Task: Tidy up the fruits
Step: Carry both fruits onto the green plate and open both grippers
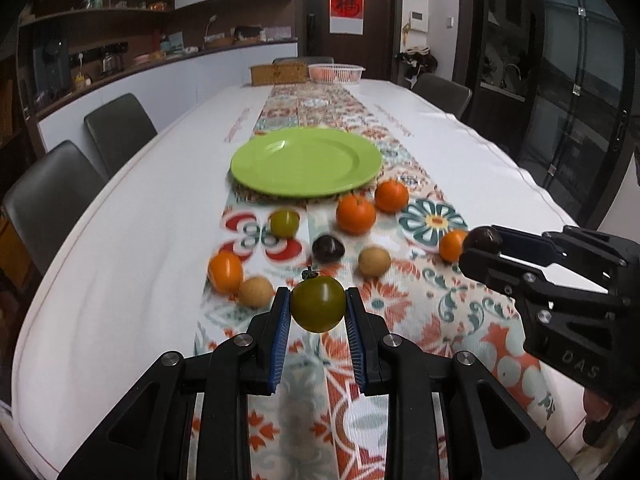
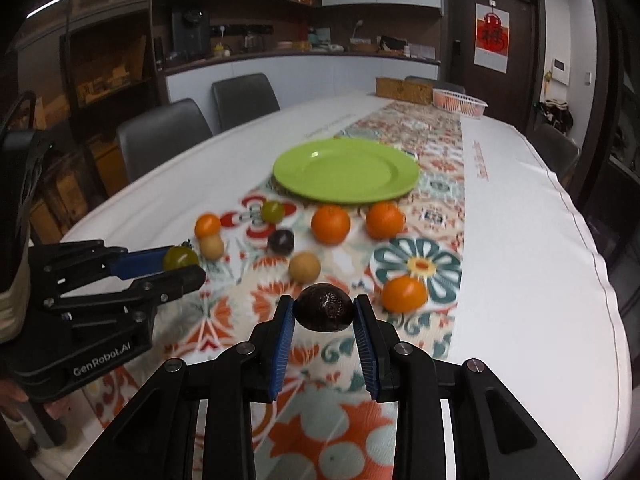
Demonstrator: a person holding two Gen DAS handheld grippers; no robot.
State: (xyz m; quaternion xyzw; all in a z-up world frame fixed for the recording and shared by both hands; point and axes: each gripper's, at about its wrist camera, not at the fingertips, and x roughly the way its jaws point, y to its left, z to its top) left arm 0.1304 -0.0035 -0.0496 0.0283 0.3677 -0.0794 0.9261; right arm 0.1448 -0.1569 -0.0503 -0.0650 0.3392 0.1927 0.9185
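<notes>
Between the blue pads of the left gripper [image 1: 318,312] sits a green tomato [image 1: 318,309], pinched across its middle and carried clear of the patterned runner [image 1: 404,300]. The right gripper [image 2: 324,312] is likewise closed on a dark, wrinkled fruit [image 2: 324,309], perhaps a passion fruit, held at its widest part. At twelve o'clock from both grippers the lime-green plate [image 1: 352,176] lies empty; it seems the likely destination. Loose fruit is scattered between grippers and plate: two mandarins [image 1: 356,214] near the plate's rim at about one o'clock, a second green tomato [image 1: 285,222] and an orange tomato [image 1: 226,272] toward eleven, a tan round fruit [image 1: 374,261] and another dark fruit [image 1: 328,247] near centre.

Both held fruits look light. The tomato is probably smooth-skinned and soft, so a hard squeeze could bruise or split it, and it may slip or roll once released. The dark fruit's wrinkled shell should grip better.
</notes>
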